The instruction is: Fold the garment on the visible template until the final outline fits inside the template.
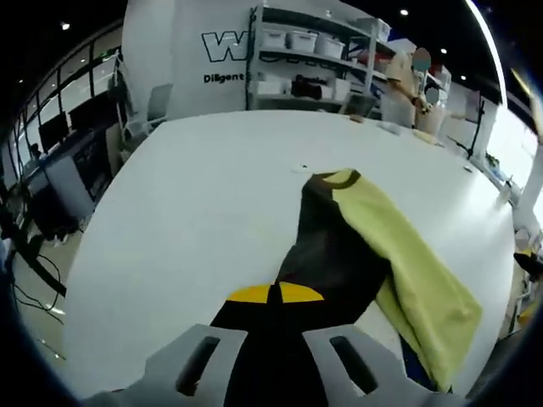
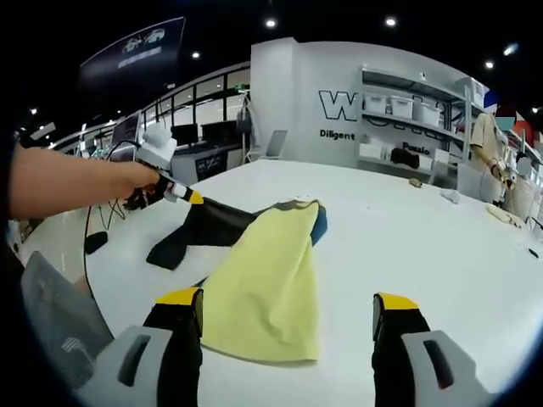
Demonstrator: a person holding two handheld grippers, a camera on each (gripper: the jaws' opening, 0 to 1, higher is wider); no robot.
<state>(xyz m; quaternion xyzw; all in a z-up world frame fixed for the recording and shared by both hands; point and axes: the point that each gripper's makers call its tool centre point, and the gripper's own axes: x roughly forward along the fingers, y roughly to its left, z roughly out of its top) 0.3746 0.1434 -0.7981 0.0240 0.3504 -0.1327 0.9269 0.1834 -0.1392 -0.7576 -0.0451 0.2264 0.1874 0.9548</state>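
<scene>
Garment (image 2: 263, 271) lies on the white table (image 2: 424, 246), its long axis running away from you, collar at the far end. Your left gripper (image 1: 276, 297) clamps its black sleeve; your right gripper (image 2: 288, 318) hangs spread over the yellow hem.

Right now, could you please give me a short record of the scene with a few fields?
surface: white table
garment: black and yellow-green garment, partly folded, yellow-green panel on top
left hand-held gripper: shut on the garment's black part, lifting it
right hand-held gripper: open, jaws either side of the yellow-green edge
template: cannot make one out
background: shelving with boxes, person standing beyond the table
</scene>
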